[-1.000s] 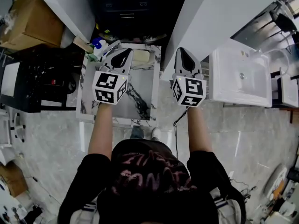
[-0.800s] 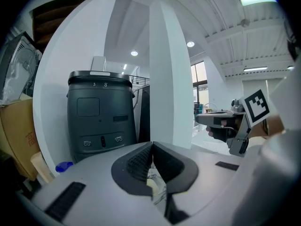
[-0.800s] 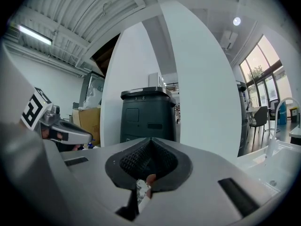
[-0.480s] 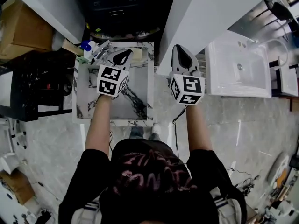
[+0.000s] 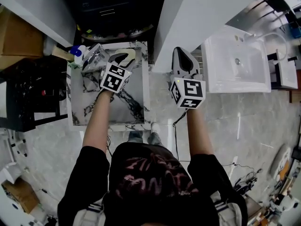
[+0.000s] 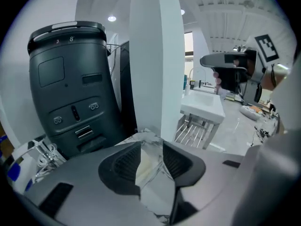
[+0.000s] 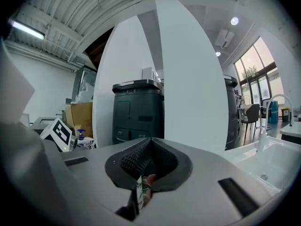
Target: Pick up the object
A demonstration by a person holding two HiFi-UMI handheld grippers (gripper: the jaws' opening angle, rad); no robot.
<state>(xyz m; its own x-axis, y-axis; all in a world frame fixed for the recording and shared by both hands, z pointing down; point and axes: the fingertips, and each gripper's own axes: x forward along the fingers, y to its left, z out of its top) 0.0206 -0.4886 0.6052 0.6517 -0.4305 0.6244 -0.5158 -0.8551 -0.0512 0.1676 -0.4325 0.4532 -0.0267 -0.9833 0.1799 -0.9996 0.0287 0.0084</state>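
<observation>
A white marble table stands at the left. At its far left corner lie a blue-capped bottle and a clear plastic bag of white cable, also seen as the cable bag. My left gripper hangs over the table's far edge, right of these things. Its jaws are opening, and between them only marble shows under the left gripper. My right gripper is off the table, over the floor beside a white pillar. In its own view the right gripper has its tips together, with nothing clearly held.
A black machine stands just behind the table, seen also as the black machine. The white pillar rises between the table and a white sink. A black rack and a cardboard box stand at the left.
The head view has drifted, so the table sits further left. The left gripper looks smaller and lower over the table's far part. The right gripper has stayed in place.
</observation>
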